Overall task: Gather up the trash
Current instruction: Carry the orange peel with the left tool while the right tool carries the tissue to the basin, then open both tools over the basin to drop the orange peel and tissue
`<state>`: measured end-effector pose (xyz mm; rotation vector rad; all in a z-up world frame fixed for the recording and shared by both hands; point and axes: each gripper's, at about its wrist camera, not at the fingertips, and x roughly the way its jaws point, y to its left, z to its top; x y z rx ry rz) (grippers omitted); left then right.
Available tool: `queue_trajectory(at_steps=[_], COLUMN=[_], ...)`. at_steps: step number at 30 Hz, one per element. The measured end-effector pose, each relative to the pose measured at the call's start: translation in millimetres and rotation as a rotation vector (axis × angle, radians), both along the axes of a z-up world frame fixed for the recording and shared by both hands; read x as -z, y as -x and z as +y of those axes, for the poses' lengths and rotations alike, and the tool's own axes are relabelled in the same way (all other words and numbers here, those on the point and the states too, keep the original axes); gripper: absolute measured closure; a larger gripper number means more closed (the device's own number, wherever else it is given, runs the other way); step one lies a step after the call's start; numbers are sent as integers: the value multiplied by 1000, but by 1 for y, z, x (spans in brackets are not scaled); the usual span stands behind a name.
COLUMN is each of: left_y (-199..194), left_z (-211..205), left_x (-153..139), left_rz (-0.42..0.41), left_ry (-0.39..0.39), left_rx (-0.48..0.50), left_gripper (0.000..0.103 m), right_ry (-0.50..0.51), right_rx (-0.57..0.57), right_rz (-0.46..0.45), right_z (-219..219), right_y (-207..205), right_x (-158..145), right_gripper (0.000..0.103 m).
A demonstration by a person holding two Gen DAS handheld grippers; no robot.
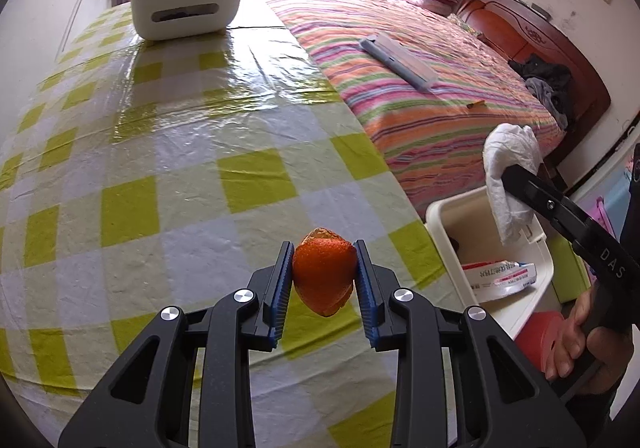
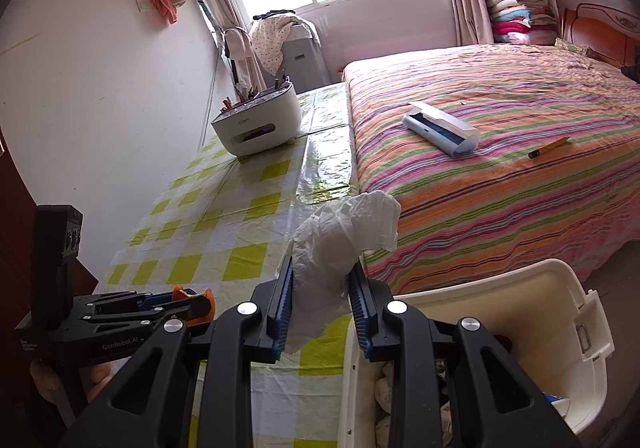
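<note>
My left gripper [image 1: 323,272] is shut on a piece of orange peel [image 1: 323,279] and holds it above the checked tablecloth [image 1: 168,152]. It shows at the lower left of the right wrist view [image 2: 192,298], with the peel [image 2: 202,302] between its fingers. My right gripper [image 2: 321,288] is shut on a crumpled white tissue [image 2: 340,240] above the table's right edge. In the left wrist view the tissue [image 1: 510,172] hangs over the cream trash bin [image 1: 532,288]. The bin [image 2: 560,332] stands beside the table and holds paper scraps.
A white desk organizer [image 1: 186,4] with pens stands at the table's far end. A bed with a striped cover [image 2: 500,168] runs along the right, with a pale blue case [image 2: 440,130] and a yellow pen [image 2: 548,148] on it. A wall lies left.
</note>
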<state>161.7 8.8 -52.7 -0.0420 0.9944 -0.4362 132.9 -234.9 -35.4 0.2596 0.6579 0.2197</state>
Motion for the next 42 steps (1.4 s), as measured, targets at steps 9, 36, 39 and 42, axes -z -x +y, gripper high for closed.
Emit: queue_trajectory(at_steps=[9,36,39,42], left_y=[20,47,48,48], left_z=[-30,-95,-105,-113], left_x=[-3,-11,-9,-8], left_rz=[-13,-19,-14,-8], left_ry=[-7,10,5,5], left_rx=[77,195,212,226], left_gripper=[73,71,71,71], right_ry=[11,12,9,13], right_rx=[15,90,97,106], right_rz=[-4,-20,-15,-15], right_z=[-8,-46,-51,-56], right_y=[7,27,28,29], right_x=[0,0,1,2], right_gripper=[76,76,76,76])
